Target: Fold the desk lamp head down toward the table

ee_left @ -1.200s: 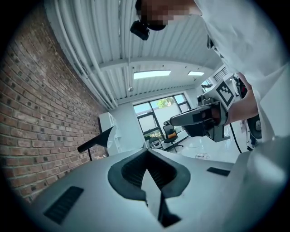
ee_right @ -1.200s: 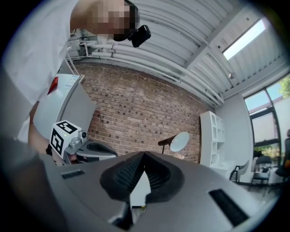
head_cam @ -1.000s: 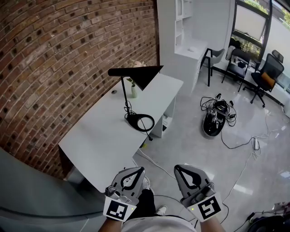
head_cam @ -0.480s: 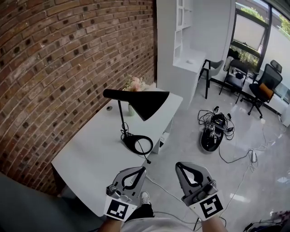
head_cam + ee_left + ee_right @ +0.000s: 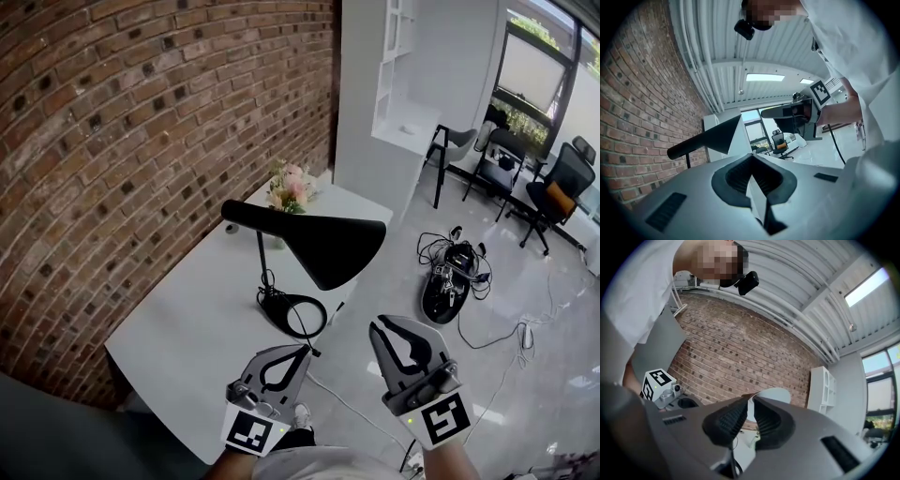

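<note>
A black desk lamp stands on the white desk [image 5: 183, 319], with a ring base [image 5: 296, 314], a thin upright stem [image 5: 260, 262] and a long horizontal arm. The arm ends in a cone head [image 5: 330, 246], which also shows in the left gripper view [image 5: 715, 137]. Both grippers are level, short of the desk's near edge and below the cone. My left gripper [image 5: 300, 350] [image 5: 751, 155] is shut with nothing in it. My right gripper [image 5: 377, 323] [image 5: 751, 399] is to its right; its jaws are opening by a crack and hold nothing. Neither touches the lamp.
A brick wall [image 5: 141, 131] runs along the desk's far side. A small vase of flowers [image 5: 291, 187] stands at the desk's far end. A white shelf unit [image 5: 403, 94] is beyond. Office chairs [image 5: 558, 178] and a round device with cables [image 5: 453, 281] are on the floor to the right.
The desk and lamp have come closer and look larger. Both grippers have moved forward toward the lamp, the right one a little higher. Their jaws look the same.
</note>
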Available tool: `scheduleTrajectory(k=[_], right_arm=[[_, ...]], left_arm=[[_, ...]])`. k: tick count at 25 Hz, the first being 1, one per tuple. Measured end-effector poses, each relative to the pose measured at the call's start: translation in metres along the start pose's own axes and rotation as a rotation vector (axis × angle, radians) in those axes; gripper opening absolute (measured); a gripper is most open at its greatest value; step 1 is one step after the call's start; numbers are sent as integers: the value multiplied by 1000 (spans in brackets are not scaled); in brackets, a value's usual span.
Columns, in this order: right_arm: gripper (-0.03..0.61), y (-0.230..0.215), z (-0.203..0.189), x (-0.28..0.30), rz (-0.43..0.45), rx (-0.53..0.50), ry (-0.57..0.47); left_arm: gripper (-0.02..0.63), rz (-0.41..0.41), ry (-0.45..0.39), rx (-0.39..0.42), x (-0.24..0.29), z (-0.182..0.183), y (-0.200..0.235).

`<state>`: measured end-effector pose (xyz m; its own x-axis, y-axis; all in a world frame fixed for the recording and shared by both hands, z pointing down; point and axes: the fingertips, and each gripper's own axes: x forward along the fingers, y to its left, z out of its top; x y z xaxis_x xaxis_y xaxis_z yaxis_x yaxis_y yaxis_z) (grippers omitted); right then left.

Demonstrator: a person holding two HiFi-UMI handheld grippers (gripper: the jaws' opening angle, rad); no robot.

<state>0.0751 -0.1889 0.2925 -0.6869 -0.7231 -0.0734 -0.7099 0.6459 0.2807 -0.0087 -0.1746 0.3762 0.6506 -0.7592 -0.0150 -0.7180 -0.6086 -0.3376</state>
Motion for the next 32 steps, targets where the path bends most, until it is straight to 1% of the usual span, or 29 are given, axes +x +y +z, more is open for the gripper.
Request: scheduleTrajectory(k=[1, 2, 3, 12, 18, 24, 27, 32], right_arm=[[42, -2, 1, 4, 2, -3, -2], [77, -4, 3, 8, 4, -7, -6], [93, -6, 5, 12, 5, -12, -11], [138, -24, 30, 39, 3, -98, -46], [153, -23, 41, 56, 20, -162, -55], [158, -21, 22, 64, 22, -143, 10], [158, -19, 14, 62, 18, -147, 30], [158, -15, 0, 61, 9, -121, 53]], left_arm=[[7, -2, -5, -3, 3, 0, 2], [7, -4, -8, -4, 5, -1, 4], [7, -6, -8, -5, 7, -1, 6], [8, -11, -9, -21, 17, -5, 17], [8, -3, -16, -23, 17, -5, 26], [7, 6, -21, -32, 15, -8, 33], [7, 5, -18, -34, 15, -10, 36], [7, -6, -14, -49, 17, -17, 35]])
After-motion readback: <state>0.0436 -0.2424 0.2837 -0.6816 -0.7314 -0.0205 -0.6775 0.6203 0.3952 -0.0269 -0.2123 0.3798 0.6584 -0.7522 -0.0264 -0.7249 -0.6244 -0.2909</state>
